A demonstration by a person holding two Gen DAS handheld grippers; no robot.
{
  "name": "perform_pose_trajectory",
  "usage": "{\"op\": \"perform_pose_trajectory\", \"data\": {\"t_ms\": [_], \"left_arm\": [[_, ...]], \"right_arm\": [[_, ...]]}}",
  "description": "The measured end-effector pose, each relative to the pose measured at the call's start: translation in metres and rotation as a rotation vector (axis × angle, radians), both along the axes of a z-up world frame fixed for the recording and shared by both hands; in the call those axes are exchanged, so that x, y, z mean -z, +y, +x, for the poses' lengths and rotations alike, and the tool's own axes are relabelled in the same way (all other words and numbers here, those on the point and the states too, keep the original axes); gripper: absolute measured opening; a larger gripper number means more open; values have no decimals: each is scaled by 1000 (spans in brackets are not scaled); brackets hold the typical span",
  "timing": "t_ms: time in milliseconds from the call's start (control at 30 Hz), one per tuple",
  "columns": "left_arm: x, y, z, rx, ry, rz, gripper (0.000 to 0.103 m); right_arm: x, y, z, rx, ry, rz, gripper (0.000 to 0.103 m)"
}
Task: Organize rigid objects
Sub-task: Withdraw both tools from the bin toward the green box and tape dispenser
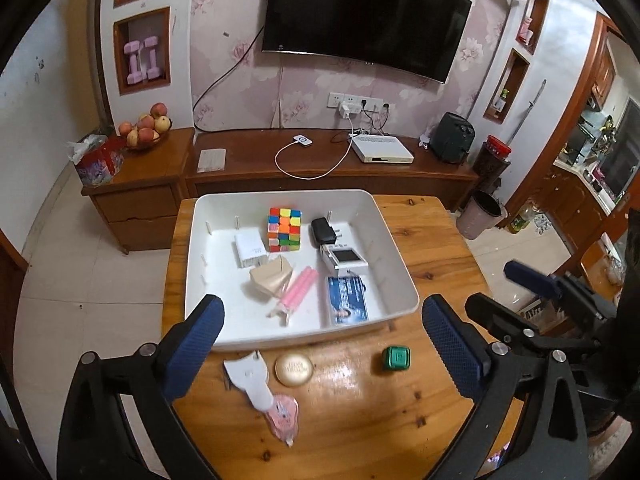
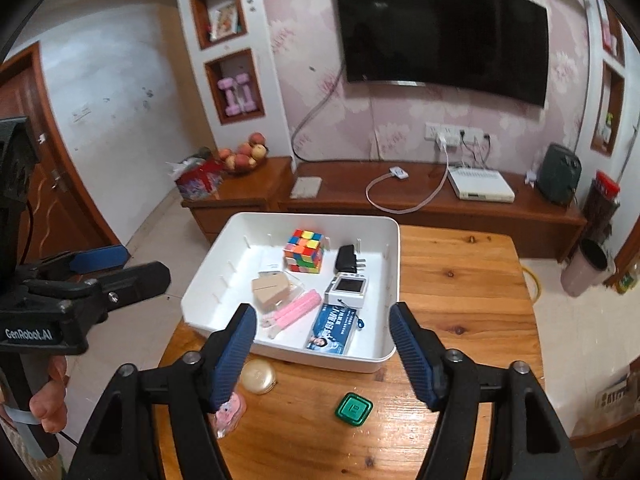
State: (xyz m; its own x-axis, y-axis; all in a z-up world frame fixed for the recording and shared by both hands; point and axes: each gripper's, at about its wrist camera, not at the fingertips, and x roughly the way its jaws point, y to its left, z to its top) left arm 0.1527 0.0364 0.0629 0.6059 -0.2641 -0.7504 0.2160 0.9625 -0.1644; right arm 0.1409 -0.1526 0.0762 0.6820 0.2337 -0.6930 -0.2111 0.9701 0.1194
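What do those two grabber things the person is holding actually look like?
Both are black plastic frames with silver bolts. The left gripper and right gripper each carry two fingers padded in ribbed dark blue. White "GenRobot.AI" lettering marks the left one's body, and a thin black cable trails below.

"GenRobot.AI" on left hand-held gripper (image 2: 100, 268) body.
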Motion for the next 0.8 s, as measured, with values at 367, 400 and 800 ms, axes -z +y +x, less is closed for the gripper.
{"op": "perform_pose_trajectory", "data": {"t_ms": [367,400,800], "left_arm": [[48,-7,-54,-28,-37,6,100],[53,-8,-57,-29,-36,11,100],[109,-12,-78,1,-48,67,100]], "right_arm": [[20,-2,-47,-17,-94,-38,78],[24,-3,-48,-12,-91,-37,78],[92,-36,-51,91,45,-43,78]]}}
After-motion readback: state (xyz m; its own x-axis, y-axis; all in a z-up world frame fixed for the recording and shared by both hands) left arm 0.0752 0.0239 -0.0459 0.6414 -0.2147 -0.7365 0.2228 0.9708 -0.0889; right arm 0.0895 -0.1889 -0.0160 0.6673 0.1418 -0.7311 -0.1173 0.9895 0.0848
